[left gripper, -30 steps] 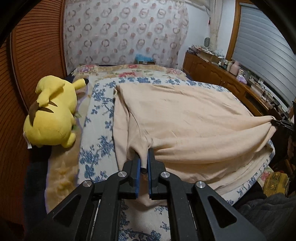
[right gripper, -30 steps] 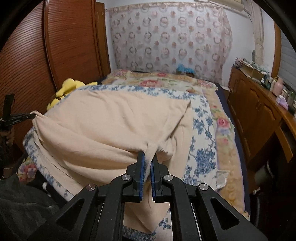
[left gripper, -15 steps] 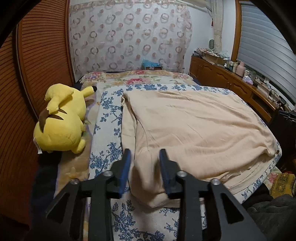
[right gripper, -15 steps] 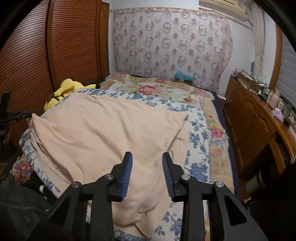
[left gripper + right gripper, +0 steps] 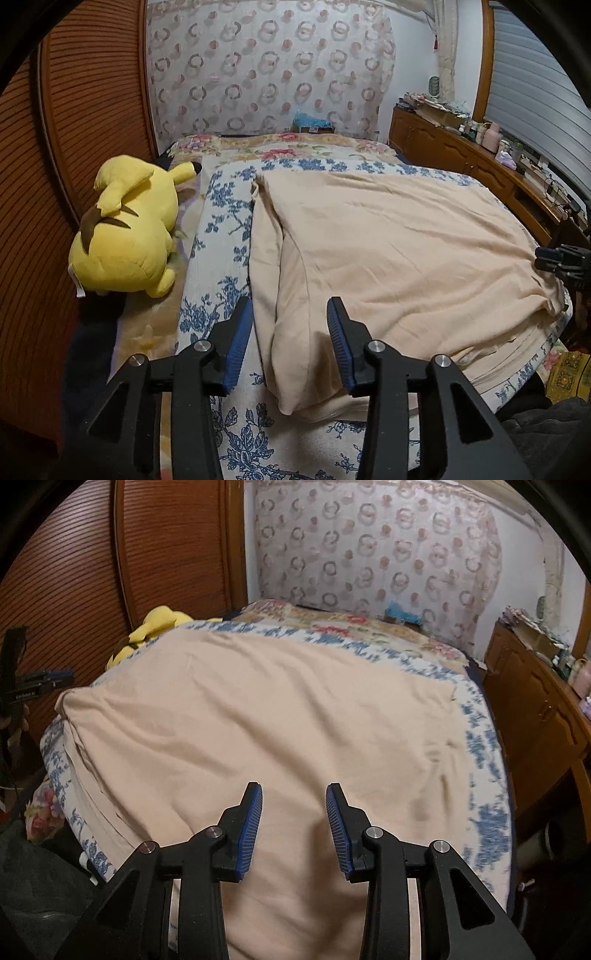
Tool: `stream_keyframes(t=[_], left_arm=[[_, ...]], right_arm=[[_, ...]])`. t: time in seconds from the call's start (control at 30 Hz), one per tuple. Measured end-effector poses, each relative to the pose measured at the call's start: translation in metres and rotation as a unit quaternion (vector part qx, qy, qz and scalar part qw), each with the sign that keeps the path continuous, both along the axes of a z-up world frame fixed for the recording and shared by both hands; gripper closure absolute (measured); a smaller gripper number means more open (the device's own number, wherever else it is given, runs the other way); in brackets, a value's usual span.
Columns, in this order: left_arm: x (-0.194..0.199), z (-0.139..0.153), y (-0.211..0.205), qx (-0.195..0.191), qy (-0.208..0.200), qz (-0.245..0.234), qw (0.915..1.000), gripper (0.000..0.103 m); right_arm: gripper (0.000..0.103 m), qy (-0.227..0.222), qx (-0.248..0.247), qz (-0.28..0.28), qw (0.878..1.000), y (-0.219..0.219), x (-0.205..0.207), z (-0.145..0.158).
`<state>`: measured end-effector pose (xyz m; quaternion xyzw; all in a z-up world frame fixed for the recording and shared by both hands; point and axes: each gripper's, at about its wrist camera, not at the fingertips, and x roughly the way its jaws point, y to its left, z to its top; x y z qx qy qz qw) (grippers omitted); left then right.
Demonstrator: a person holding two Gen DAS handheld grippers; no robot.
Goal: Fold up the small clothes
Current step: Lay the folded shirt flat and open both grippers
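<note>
Peach cloth lies spread flat over the bed, covering most of the blue floral cover. Left edge folded into a long ridge; near edge hangs at the bed's front. Yellow plush toy sits left, clear of the cloth; wooden cabinet flanks the right side. Left tool jaws have just been opening, now part-open above the ridge's near corner, gripping nothing. Right tool part-open over the cloth, empty.

Floral bed carries beige cloth, yellow plush.
</note>
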<state>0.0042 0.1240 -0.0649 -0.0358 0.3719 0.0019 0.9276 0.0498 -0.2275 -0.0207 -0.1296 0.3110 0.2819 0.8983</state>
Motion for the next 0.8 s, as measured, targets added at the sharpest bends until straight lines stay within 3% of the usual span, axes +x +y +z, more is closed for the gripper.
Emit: stream_keyframes(t=[0.1, 0.47, 0.67, 0.8], left_arm=[[0.004, -0.011, 0.002, 0.006, 0.015, 0.010, 0.9998, 0.050], [0.005, -0.038, 0.009, -0.013, 0.047, 0.020, 0.9986, 0.043], [0.003, -0.043, 0.007, -0.020, 0.046, 0.025, 0.9984, 0.042], [0.005, -0.043, 0.007, -0.019, 0.048, 0.021, 0.9985, 0.042]], right_arm=[[0.066, 0.009, -0.005, 0.000, 1.000, 0.009, 0.010, -0.009], [0.065, 0.015, -0.028, -0.025, 0.999, 0.028, 0.016, -0.033], [0.060, 0.003, -0.021, -0.029, 0.999, 0.028, 0.010, -0.036], [0.051, -0.003, -0.009, -0.039, 0.999, 0.019, 0.006, -0.038]])
